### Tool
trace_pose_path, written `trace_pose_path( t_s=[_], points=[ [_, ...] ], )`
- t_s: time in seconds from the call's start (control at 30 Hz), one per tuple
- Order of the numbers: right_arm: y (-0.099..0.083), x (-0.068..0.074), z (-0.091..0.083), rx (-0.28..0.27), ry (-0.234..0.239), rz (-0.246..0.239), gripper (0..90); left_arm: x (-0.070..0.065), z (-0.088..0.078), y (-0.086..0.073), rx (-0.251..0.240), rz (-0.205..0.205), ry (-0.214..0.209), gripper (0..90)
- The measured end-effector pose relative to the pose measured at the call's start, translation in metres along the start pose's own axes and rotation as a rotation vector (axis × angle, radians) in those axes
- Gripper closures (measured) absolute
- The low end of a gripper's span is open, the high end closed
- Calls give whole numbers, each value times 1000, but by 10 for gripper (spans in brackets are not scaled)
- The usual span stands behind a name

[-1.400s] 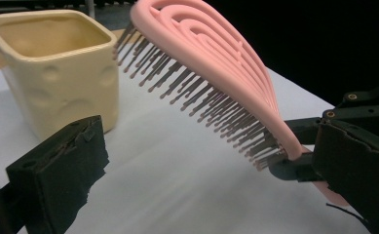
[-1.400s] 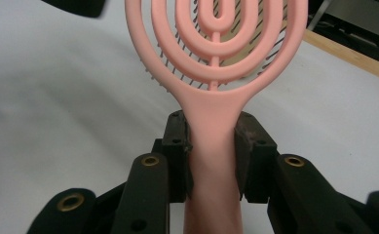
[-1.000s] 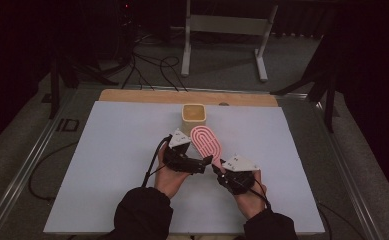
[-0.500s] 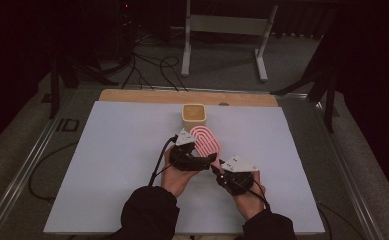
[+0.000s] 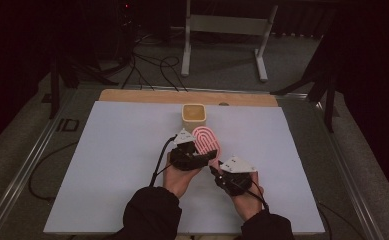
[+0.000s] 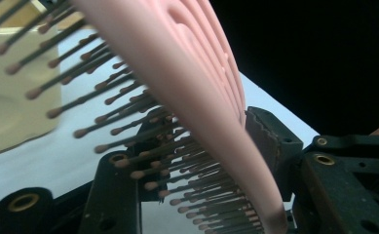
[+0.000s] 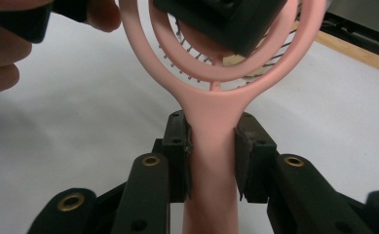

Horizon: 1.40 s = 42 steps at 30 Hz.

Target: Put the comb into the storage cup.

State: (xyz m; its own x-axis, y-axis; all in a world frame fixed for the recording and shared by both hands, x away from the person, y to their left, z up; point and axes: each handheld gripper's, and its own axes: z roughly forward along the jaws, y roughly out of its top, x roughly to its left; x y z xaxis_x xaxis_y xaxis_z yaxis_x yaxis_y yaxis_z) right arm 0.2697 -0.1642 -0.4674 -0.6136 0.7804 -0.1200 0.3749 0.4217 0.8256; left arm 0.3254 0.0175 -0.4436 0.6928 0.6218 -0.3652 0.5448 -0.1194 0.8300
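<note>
Brush (image 5: pixel 206 141), pink, above the desk (image 5: pixel 107 165) near a cup (image 5: pixel 194 114), has its handle clamped in the right gripper (image 7: pixel 212 146) while the left gripper (image 6: pixel 197 146), jaws just closing, straddles its head, contact hidden by bristles.

hairbrush (image 6: pixel 197 97) head cropped at top, beige box (image 6: pixel 11 97) blurred, prob. a cup

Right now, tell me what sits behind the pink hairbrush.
Behind the pink hairbrush stands a cream square container on the white table. Its inside looks tan; whether it holds anything cannot be seen.
</note>
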Motion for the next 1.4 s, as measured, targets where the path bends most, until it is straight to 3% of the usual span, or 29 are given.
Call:
trace_pose_path(
  t_s=[0.4, 0.6, 0.73, 0.77, 0.9, 1.0, 1.03, 1.1, 1.13, 1.3, 1.4],
  points=[
    [-2, 0, 3, 2, 29, 40, 693, -4, -2, 2, -30, -18, -82, 631],
    [-3, -1, 4, -4, 36, 42, 685, -4, -3, 3, -31, -21, -94, 639],
    [-2, 0, 5, -11, 35, 31, 646, -7, -4, 4, -37, 3, -86, 644],
    [-3, 0, 5, -20, 42, 23, 570, -8, -5, 5, -37, 19, -79, 644],
    [-2, -2, 5, -39, 43, 33, 421, -8, -8, 6, -46, 32, -70, 645],
    [-1, -4, 4, -45, 40, 43, 385, -8, -8, 7, -47, 33, -68, 645],
    [-1, -5, 3, -57, 44, 53, 301, -8, -9, 7, -47, 35, -66, 645],
    [-1, -6, 2, -63, 41, 53, 260, -8, -10, 8, -49, 38, -63, 645],
    [0, -7, 2, -60, 34, 60, 154, -8, -10, 8, -52, 38, -62, 645],
    [1, -6, 3, -45, 22, 68, 87, -8, -12, 10, -57, 45, -61, 645],
    [1, -7, 2, -56, 46, 70, 86, -8, -13, 11, -63, 50, -59, 645]
  ],
)
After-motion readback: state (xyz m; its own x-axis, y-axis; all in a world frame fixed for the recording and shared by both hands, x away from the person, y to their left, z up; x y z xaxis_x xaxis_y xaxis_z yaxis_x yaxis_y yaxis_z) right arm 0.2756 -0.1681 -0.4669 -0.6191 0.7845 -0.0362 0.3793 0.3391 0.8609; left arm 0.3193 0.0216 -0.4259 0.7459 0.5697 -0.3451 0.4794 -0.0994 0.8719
